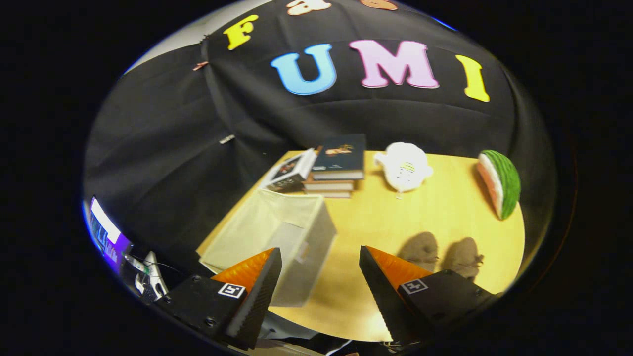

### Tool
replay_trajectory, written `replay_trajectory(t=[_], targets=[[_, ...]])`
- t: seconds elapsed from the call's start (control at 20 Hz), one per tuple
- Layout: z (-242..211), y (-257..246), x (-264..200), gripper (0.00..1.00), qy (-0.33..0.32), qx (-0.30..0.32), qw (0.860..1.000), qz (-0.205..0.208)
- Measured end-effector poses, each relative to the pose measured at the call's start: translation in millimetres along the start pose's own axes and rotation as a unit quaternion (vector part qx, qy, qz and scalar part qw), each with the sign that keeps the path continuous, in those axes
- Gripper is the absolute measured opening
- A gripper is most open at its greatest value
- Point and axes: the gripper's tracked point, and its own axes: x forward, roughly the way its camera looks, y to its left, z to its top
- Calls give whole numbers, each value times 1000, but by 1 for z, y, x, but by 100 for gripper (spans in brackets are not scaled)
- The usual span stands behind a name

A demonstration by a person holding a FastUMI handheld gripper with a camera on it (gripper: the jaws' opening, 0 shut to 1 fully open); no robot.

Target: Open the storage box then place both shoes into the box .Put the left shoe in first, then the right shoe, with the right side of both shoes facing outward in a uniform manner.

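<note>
Translucent plastic is what I'm after first: the storage box (277,242) sits on the near left part of the wooden table (395,222), just ahead of my left finger, tilted across the view with one corner toward me. I can't tell for sure whether its lid is on; the top looks like a pale sheet, so I judge the box not yet opened. The two shoes (442,254), grey-brown and fuzzy, stand side by side just beyond my right finger, well apart from the box.

My gripper (321,287) hangs above the table's near edge with its fingers spread wide and nothing between them.

To do the opening well, I'd swing left and come down on the near rim of the lid, set the fingers on either side of its lip, and lift slowly so the light box doesn't slide. Once open, the left shoe goes in first, so I need to tell the two apart before grabbing.

Further back lie a stack of books (334,170), a white soft toy (405,165) and a watermelon slice (502,183), all clear of my path.
</note>
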Motion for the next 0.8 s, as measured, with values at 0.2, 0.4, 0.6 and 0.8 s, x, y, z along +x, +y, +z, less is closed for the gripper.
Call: replay_trajectory(t=[0.2, 0.4, 0.6, 0.8], targets=[[-44, -87, 6, 96, 39, 3, 996, -86], [-73, -137, 28, 87, 72, 10, 990, -123], [-104, -168, 56, 76, 115, -1, 984, -137], [-117, -184, 88, 67, 128, 24, 981, -144]])
